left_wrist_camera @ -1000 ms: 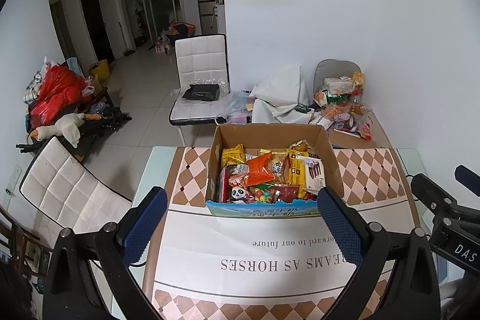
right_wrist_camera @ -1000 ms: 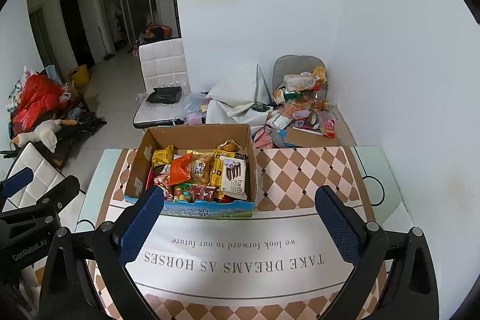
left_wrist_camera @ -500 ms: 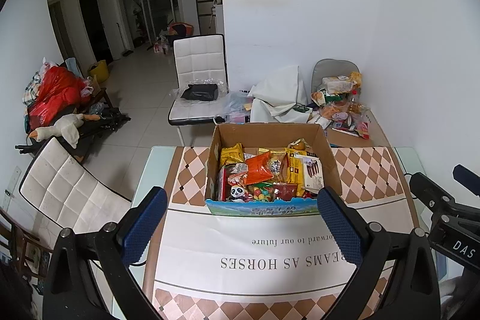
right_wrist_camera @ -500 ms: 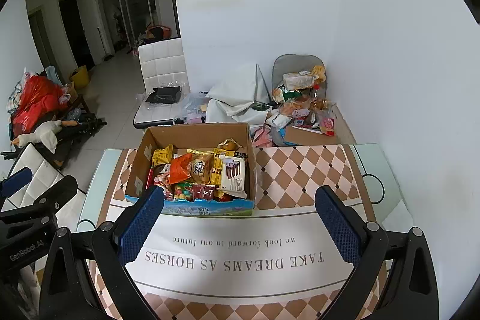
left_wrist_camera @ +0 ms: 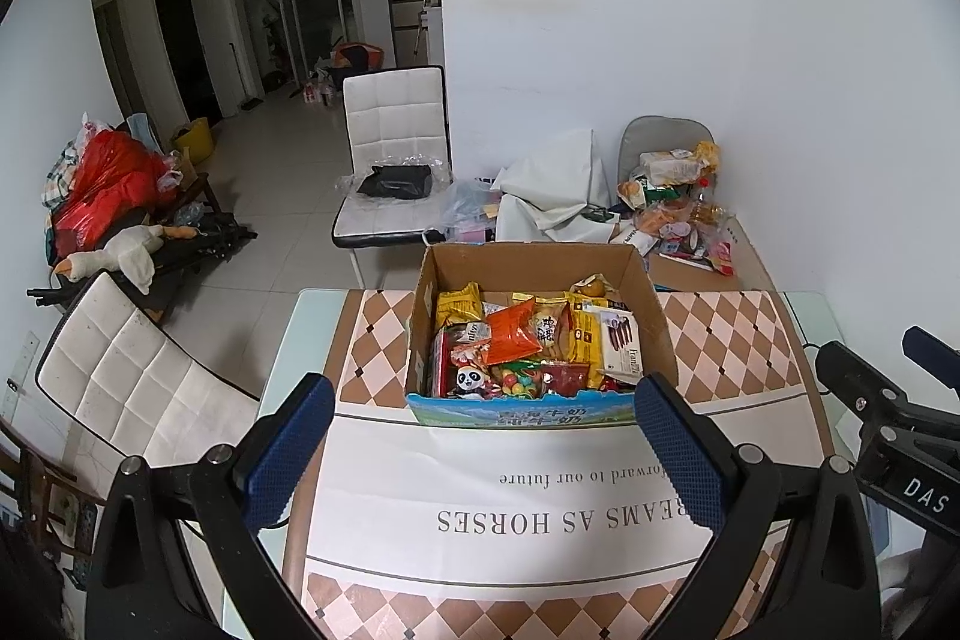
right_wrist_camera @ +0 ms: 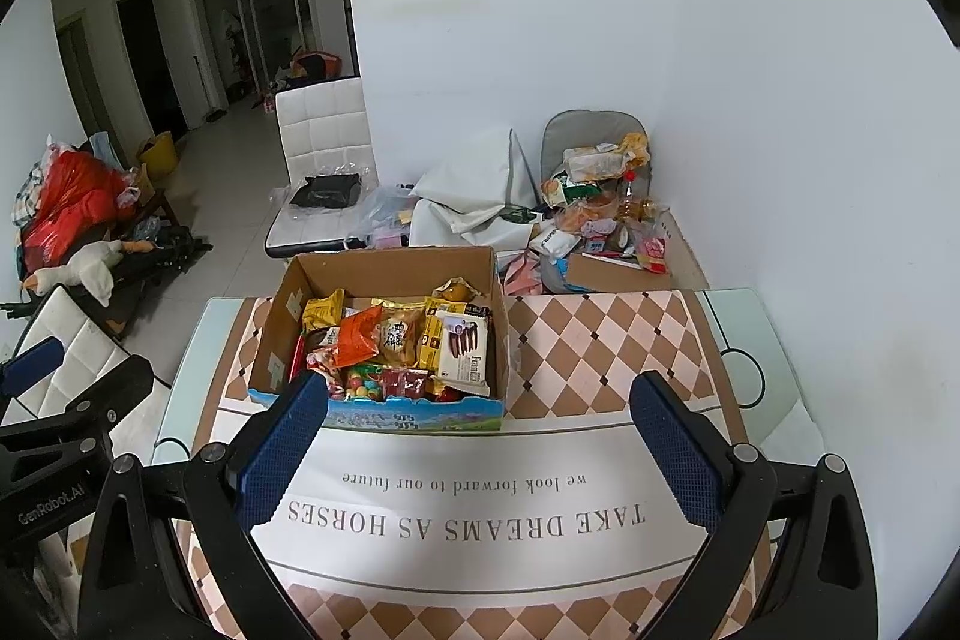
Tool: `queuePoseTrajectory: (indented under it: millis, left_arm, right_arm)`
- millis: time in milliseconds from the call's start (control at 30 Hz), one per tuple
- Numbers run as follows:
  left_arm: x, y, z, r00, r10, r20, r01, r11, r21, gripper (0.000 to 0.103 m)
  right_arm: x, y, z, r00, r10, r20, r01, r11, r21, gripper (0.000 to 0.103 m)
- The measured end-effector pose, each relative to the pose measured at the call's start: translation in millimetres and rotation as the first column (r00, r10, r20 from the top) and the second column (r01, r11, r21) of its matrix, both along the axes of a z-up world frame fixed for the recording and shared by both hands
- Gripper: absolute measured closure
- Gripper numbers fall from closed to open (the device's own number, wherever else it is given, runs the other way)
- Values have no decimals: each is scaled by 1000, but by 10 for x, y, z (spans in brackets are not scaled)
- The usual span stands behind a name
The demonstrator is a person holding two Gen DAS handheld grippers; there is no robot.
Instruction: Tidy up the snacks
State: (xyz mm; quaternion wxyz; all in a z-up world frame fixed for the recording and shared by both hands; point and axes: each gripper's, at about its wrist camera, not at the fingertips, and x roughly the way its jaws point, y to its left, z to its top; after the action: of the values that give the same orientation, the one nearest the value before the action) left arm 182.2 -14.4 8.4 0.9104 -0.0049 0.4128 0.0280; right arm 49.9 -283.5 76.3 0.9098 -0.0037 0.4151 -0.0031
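An open cardboard box (left_wrist_camera: pixel 651 304) (right_wrist_camera: pixel 276 334) full of snack packets stands on the far half of the table. Inside lie an orange bag (left_wrist_camera: pixel 510 331) (right_wrist_camera: pixel 355 334), a white cookie pack (left_wrist_camera: pixel 621 343) (right_wrist_camera: pixel 465 352), yellow packets (left_wrist_camera: pixel 459 301) and a panda candy pack (left_wrist_camera: pixel 468 377). My left gripper (left_wrist_camera: pixel 480 451) is open and empty, held above the table short of the box. My right gripper (right_wrist_camera: pixel 480 451) is open and empty, to the right of the left one, also short of the box.
The table carries a checked cloth (right_wrist_camera: pixel 600 340) with a white printed band (right_wrist_camera: pixel 468 508). White chairs stand at the left (left_wrist_camera: pixel 120 376) and beyond the table (left_wrist_camera: pixel 396 160). A pile of snacks and a flat carton (right_wrist_camera: pixel 612 232) sits by the far right wall.
Both views drifted slightly; the box sits a touch higher and farther in both views. Both grippers stay open and empty.
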Motion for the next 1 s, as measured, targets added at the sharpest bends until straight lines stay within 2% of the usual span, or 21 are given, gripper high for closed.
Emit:
queuePoseTrajectory:
  millis: [867, 1000]
  left_arm:
    - [-59, 18, 30, 1000, 3, -4, -3, 1000, 7, 1]
    - [-74, 31, 75, 1000, 2, 17, -2, 1000, 15, 1]
  right_arm:
    - [-4, 16, 23, 1000, 6, 4, -6, 1000, 9, 0]
    - [-3, 13, 20, 1000, 7, 6, -7, 1000, 7, 0]
